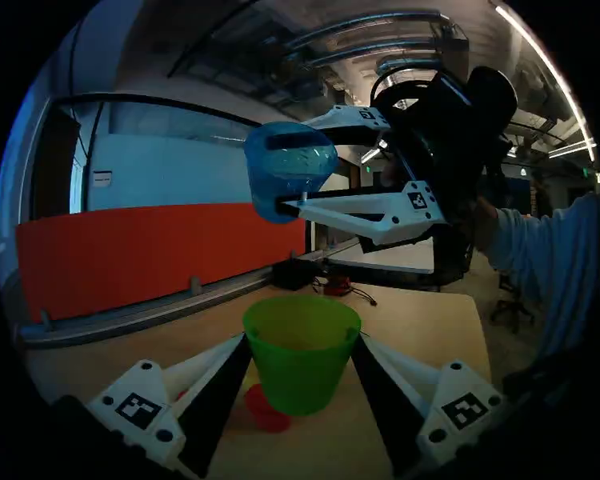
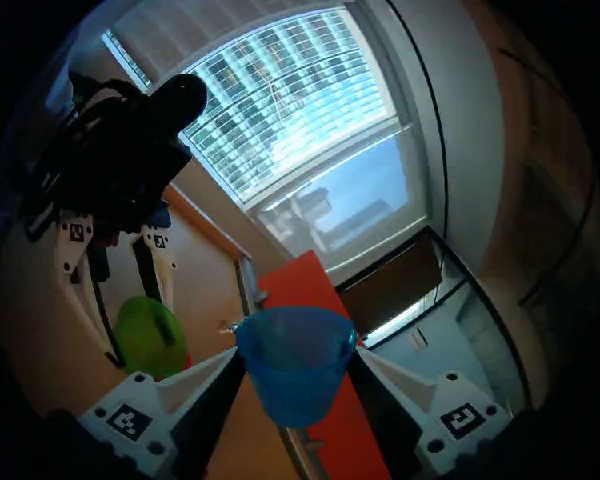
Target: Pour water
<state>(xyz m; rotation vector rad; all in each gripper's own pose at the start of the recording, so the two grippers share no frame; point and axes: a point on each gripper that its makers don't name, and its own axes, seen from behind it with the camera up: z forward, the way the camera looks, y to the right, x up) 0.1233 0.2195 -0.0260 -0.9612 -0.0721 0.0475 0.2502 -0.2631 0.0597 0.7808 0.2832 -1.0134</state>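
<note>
A green cup (image 1: 300,376) stands upright just above the wooden table (image 1: 428,320), and my left gripper (image 1: 300,344) is shut on it. Above it hangs a translucent blue cup (image 1: 288,164), tipped on its side, with my right gripper (image 1: 298,168) shut on it. In the right gripper view the blue cup (image 2: 296,392) sits between the right gripper's (image 2: 296,356) fingers. Lower left in that view is the green cup (image 2: 144,328) in the left gripper (image 2: 144,340). I cannot make out any water or stream.
A small red round thing (image 1: 266,410) lies on the table under the green cup. Black gear and cables (image 1: 324,280) sit at the table's far edge before an orange wall panel (image 1: 140,248). A person's sleeve (image 1: 548,248) is at right. Slatted blinds (image 2: 300,96) are overhead.
</note>
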